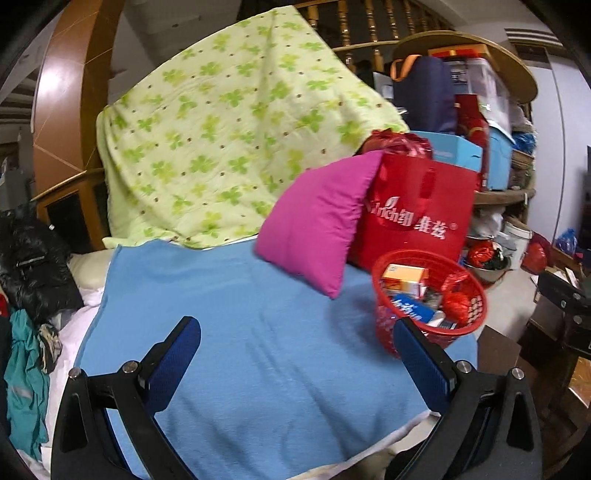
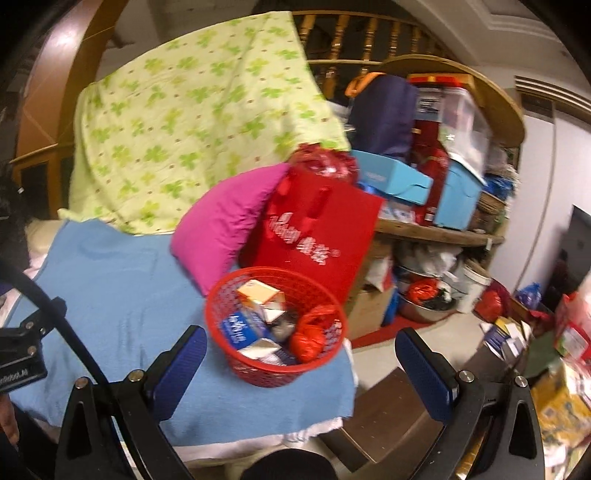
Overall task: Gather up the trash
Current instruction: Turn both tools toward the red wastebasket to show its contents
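Right wrist: 1 red basket (image 2: 275, 325) w/ trash, both grippers empty.

A sofa draped in a blue blanket (image 1: 236, 332) is the landmark. Behind it a clover-print quilt (image 1: 221, 129) hangs before a wooden stair railing (image 2: 354, 33). Right of it stand cluttered wooden shelves (image 2: 443, 232), pale floor (image 2: 443, 332) and white wall (image 2: 546, 177).
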`<state>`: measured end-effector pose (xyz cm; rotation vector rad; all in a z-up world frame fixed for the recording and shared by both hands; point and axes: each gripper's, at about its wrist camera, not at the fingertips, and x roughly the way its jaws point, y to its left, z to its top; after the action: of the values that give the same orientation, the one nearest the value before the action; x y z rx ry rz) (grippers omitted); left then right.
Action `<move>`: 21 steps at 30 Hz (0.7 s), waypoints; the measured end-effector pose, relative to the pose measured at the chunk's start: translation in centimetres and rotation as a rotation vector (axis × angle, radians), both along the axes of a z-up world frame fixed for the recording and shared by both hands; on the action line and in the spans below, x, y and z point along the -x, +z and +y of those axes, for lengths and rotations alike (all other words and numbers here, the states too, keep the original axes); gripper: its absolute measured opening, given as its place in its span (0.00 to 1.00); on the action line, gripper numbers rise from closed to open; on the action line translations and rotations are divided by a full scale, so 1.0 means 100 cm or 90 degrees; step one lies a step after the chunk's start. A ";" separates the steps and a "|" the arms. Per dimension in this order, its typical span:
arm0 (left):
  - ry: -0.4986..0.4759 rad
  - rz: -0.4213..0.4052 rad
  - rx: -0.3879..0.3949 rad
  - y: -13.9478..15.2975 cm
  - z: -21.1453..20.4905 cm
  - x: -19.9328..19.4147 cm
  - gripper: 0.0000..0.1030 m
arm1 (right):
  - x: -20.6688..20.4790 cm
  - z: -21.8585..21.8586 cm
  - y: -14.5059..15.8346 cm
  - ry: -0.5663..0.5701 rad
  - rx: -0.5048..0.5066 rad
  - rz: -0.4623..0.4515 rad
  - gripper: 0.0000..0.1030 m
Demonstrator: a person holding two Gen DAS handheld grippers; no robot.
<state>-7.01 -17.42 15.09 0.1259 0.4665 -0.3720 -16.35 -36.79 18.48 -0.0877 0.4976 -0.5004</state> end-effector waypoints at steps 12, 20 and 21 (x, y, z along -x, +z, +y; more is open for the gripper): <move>-0.058 -0.015 -0.013 0.015 -0.036 0.025 1.00 | 0.023 -0.014 0.008 -0.045 -0.002 -0.028 1.00; -0.068 -0.024 -0.021 0.017 -0.045 0.031 1.00 | 0.029 -0.020 0.012 -0.044 -0.016 -0.038 1.00; -0.070 -0.024 -0.021 0.017 -0.045 0.032 1.00 | 0.029 -0.019 0.012 -0.042 -0.018 -0.039 1.00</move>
<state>-10.16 -21.94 16.82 0.1913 0.4300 -0.4682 -19.24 -38.73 19.70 -0.0296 0.4490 -0.5593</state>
